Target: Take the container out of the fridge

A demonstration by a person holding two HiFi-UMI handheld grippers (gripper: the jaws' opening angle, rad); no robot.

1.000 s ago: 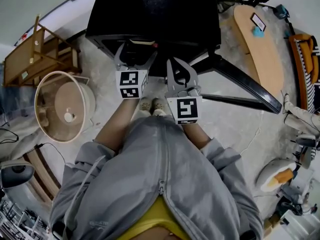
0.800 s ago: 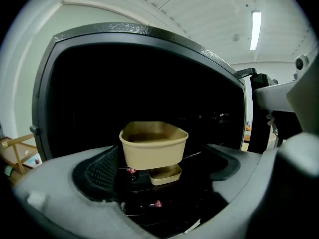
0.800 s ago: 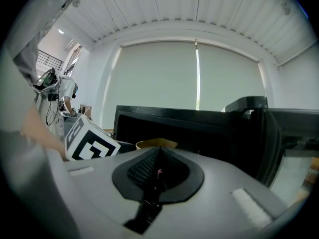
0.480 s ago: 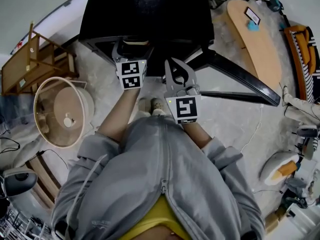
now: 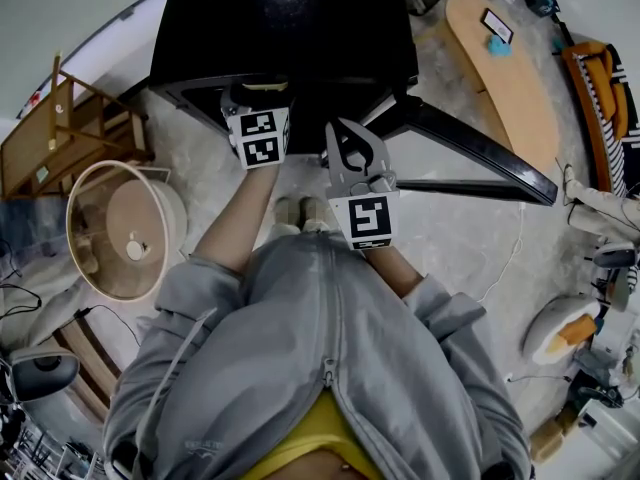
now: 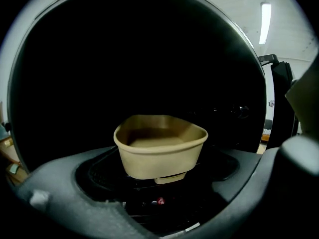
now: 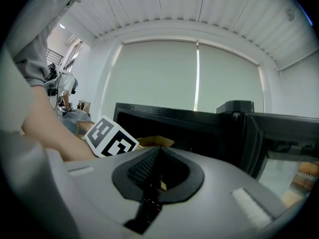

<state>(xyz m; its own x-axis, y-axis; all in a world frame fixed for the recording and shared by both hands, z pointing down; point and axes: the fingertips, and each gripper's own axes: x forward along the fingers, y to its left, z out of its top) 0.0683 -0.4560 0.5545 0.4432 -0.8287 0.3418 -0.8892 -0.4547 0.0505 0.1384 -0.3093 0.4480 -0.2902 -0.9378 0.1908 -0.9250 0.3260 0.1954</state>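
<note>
Spotter: Left gripper (image 5: pixel 258 90) is reaching further forward than a second ago, its marker cube (image 5: pixel 258 136) now riding at the lip of the fridge (image 5: pixel 290 28); right gripper (image 5: pixel 352 154) is hanging back about where it was, outside the opening

Recorder: Jaws?

Spotter: Left ones are standing wide and just beginning to close, pads touching nothing. Right ones are sitting pressed together, gripping nothing

Recorder: And the container (image 6: pixel 160 146)?

Spotter: It is sitting upright and open-topped on the wire shelf (image 6: pixel 124 182) inside, dead ahead of the left gripper, centred between the lines of its two jaws but a little beyond their tips, I am judging. Its longer side is seeming to run crosswise to the reach

Recorder: So the left is nearer

Spotter: Yes. I am reckoning it is needing to travel further in before the pads are flanking the walls, and that wide side may be testing the span
</note>
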